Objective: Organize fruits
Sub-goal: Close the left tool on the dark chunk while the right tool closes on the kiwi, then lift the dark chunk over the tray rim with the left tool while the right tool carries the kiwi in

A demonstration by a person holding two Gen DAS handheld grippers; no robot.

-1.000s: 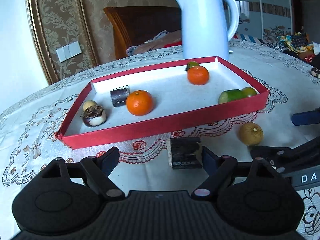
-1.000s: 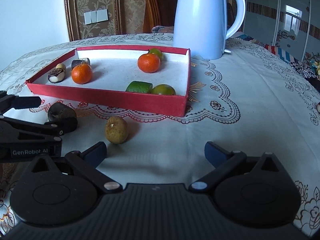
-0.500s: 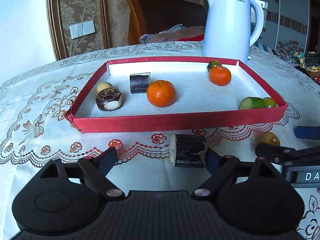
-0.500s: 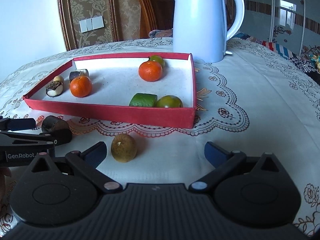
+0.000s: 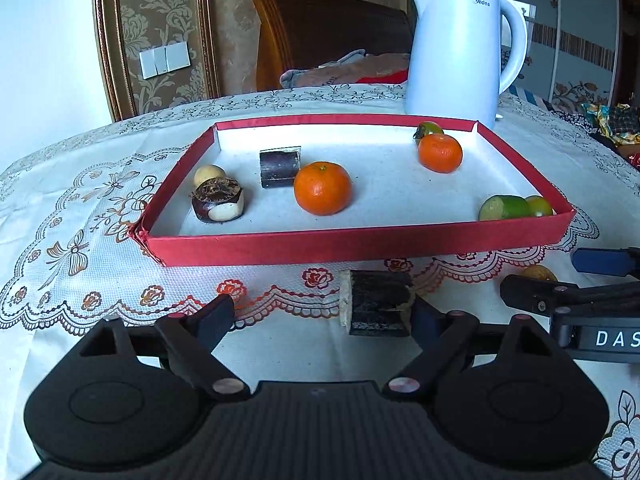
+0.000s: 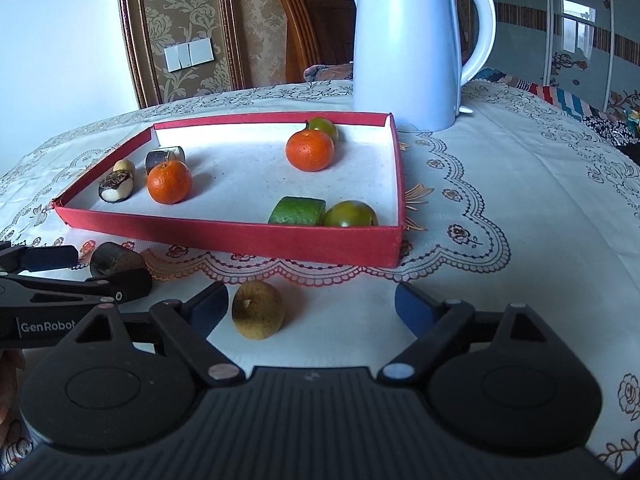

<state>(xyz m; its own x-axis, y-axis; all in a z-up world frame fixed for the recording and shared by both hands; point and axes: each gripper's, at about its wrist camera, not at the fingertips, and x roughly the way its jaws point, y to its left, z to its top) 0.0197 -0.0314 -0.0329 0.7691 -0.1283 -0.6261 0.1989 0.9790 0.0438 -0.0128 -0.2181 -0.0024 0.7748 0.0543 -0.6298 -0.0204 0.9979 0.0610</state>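
Two pieces off the tray [image 6: 224, 236], near the table's front edge: brown fruit [image 6: 258, 310] beside my closing right gripper's [image 6: 310, 306] left finger, unpinched; dark chunk [image 5: 376, 302] against the wide left gripper's [image 5: 324, 312] right finger

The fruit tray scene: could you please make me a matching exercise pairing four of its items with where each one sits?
Things:
1. white kettle
2. yellow-brown fruit
3. green cut piece
4. dark cut piece

Places:
A. in the red tray, beside a green-brown fruit
B. on the tablecloth between the right gripper fingers
C. behind the tray, on the table
D. on the tablecloth against the left gripper finger

Pairs: 1-C, 2-B, 3-A, 4-D
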